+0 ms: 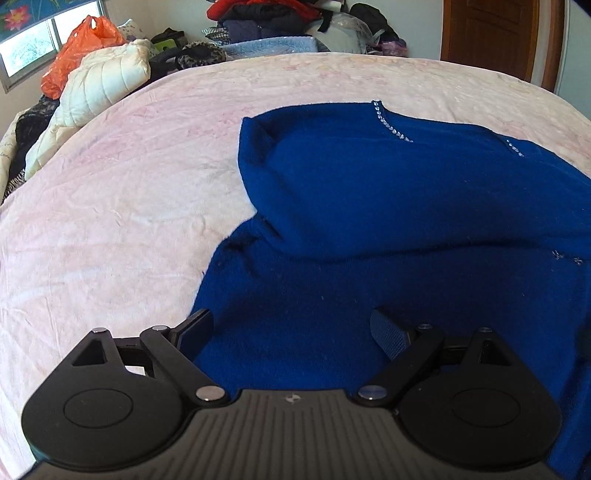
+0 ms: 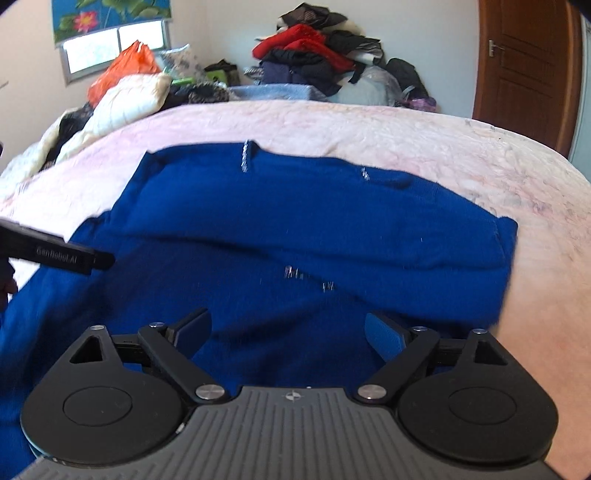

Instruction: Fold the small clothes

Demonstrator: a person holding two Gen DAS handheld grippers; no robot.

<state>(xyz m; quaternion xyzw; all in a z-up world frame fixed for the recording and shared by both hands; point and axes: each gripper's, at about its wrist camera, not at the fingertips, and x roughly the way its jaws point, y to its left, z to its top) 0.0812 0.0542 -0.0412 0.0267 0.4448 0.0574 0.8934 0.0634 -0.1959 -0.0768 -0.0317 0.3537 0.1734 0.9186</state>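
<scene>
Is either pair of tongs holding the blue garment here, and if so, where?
Nothing is held. The left tongs and right tongs are both open above the blue garment.

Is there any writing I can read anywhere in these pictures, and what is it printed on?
"GenRobot.AI": on the side of the left gripper where it reaches in from the left edge of the right wrist view; the print is faint and slightly blurred.
A small round emblem sits on each gripper's ribbed body, but it holds no letters.
Nothing readable shows on the blue sweater, the orange bag, the floral curtain or the door.
</scene>
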